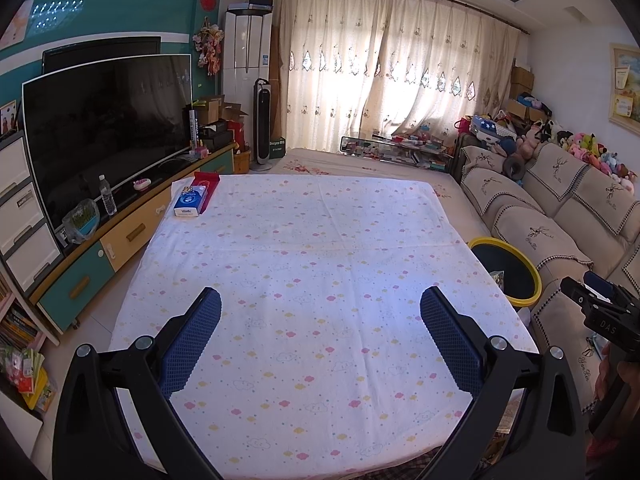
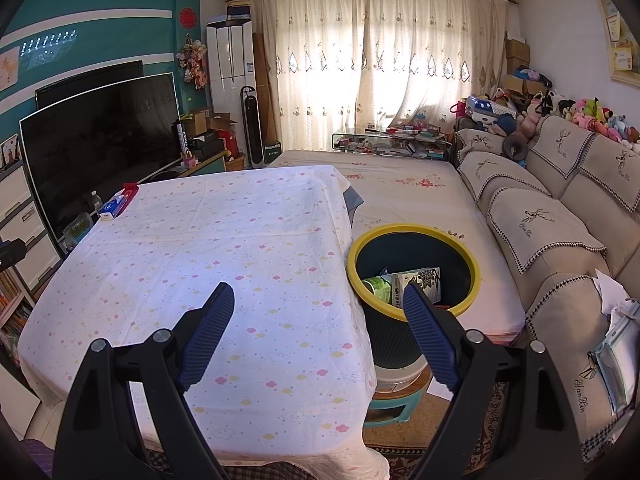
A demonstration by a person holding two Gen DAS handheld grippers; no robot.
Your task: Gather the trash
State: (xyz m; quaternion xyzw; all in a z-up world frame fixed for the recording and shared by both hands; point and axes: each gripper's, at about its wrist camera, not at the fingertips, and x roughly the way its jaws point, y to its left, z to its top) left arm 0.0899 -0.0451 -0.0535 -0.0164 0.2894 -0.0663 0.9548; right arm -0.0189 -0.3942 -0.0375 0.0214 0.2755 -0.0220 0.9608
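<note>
A dark bin with a yellow rim (image 2: 416, 232) stands right of the table and holds a printed box (image 2: 418, 280) and a green packet (image 2: 378, 286). In the left wrist view only part of that bin (image 1: 516, 268) shows past the table edge. My left gripper (image 1: 320, 300) hovers open over the cloud-print tablecloth (image 1: 304, 264), nothing between its blue pads. My right gripper (image 2: 318, 296) is open too, over the table's right edge, its right pad in front of the bin. A blue tissue box (image 1: 190, 200) on a red box (image 1: 208, 184) lies at the far left corner.
A TV (image 1: 104, 132) on a low cabinet runs along the left. A beige sofa (image 2: 560, 216) lines the right, with papers (image 2: 620, 332) on its near arm. A low mattress (image 2: 400, 188) lies behind the table. The bin rests on a small green stool (image 2: 394, 404).
</note>
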